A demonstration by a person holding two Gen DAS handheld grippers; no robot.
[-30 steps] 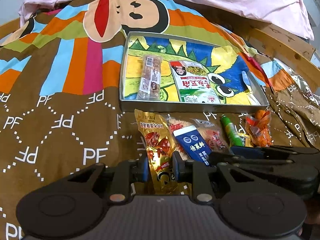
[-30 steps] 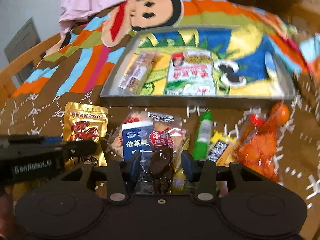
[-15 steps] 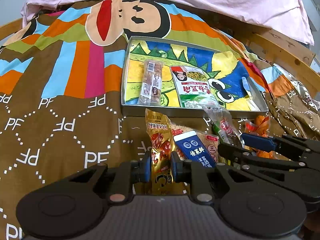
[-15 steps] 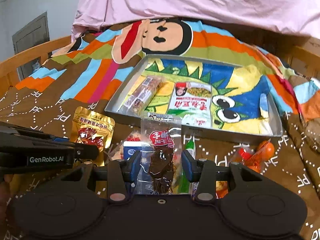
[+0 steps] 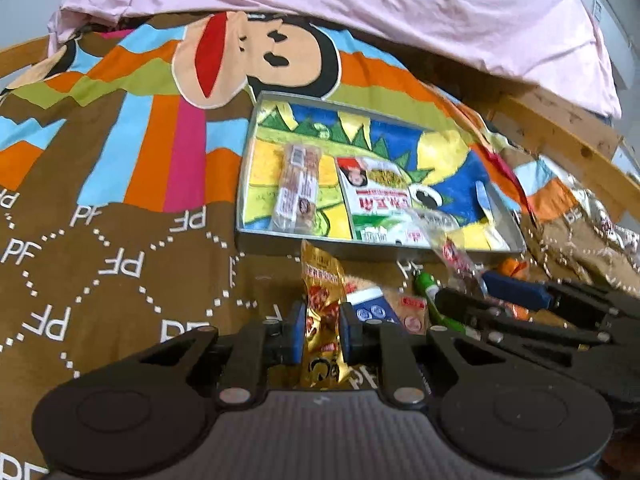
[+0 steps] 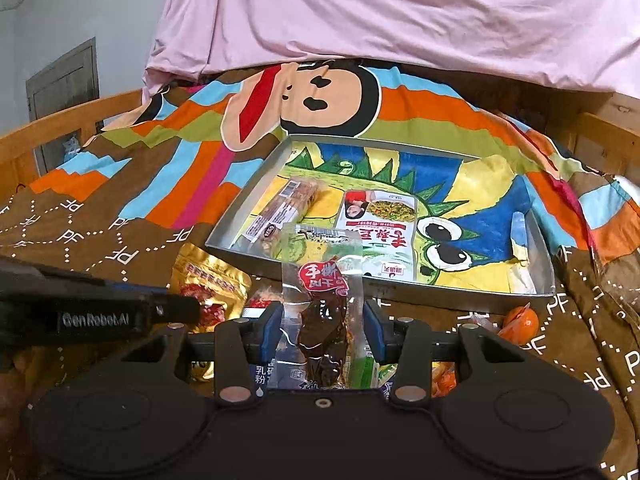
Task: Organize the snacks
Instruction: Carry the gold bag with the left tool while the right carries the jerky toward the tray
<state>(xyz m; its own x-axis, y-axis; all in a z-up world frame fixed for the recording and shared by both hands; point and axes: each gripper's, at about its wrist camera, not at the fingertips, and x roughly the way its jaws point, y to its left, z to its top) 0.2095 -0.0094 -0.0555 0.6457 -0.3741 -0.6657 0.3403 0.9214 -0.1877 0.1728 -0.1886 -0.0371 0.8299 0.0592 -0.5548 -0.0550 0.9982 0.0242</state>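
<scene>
My left gripper (image 5: 320, 330) is shut on a gold snack packet (image 5: 323, 308) and holds it upright above the bedspread. My right gripper (image 6: 324, 330) is shut on a clear packet of dark meat with a red label (image 6: 322, 304), raised in front of the metal tray (image 6: 452, 302). The tray (image 5: 288, 244) holds a long nut bar (image 5: 298, 190) and a green-and-white packet (image 5: 380, 200). On the bedspread in front of the tray lie a blue-and-white packet (image 5: 374, 308), a green tube (image 5: 430, 288) and an orange snack bag (image 6: 520, 320).
A patterned bedspread (image 5: 120, 208) covers the bed. A pink sheet (image 6: 400, 16) lies at the back. A wooden bed rail (image 5: 568, 136) runs along the right and another wooden rail (image 6: 52, 128) along the left. The right gripper body (image 5: 540, 312) sits close to my left gripper.
Both grippers rose with their packets. The gold packet came off the bedspread and stands upright. The right gripper carried the meat packet up and toward the tray.
</scene>
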